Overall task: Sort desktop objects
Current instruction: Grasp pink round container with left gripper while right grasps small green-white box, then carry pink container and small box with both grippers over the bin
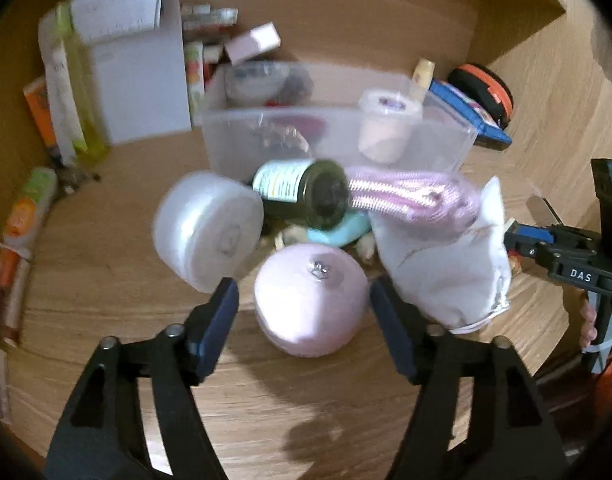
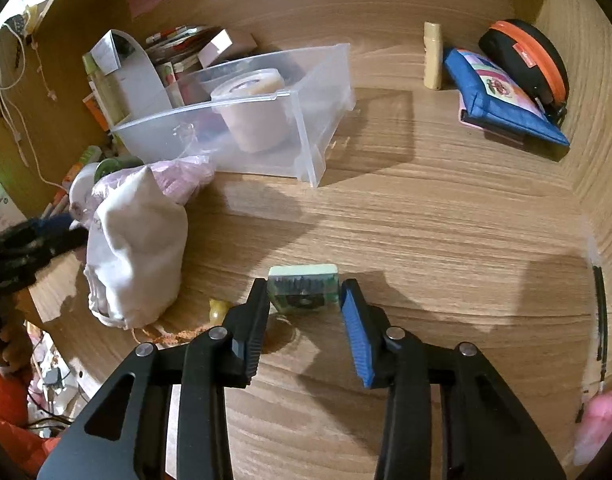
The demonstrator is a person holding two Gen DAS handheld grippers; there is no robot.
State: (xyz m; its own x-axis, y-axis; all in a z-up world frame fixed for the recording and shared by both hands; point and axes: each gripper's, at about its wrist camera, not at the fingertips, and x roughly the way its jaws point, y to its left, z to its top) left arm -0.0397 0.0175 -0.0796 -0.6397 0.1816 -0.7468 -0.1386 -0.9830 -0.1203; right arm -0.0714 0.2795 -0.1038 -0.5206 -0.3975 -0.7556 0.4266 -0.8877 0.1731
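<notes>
In the left wrist view my left gripper (image 1: 304, 292) is open, its fingers on either side of a pale pink round object (image 1: 310, 300) on the wooden desk. Behind it lie a white round jar (image 1: 208, 226), a dark green bottle (image 1: 302, 192), a pink knitted item (image 1: 410, 198) and a white cloth bag (image 1: 442, 268). A clear plastic bin (image 1: 334, 136) holds a pinkish cup (image 1: 386, 128). In the right wrist view my right gripper (image 2: 304, 292) has its pads at the sides of a small pale green box (image 2: 302, 288); the right pad may not touch.
A blue pouch (image 2: 502, 100), a black-and-orange case (image 2: 526, 64) and a cream tube (image 2: 432, 56) lie at the back right. White boxes and tubes (image 1: 126, 64) stand at the back left. The desk's wooden side wall (image 2: 586, 120) rises on the right.
</notes>
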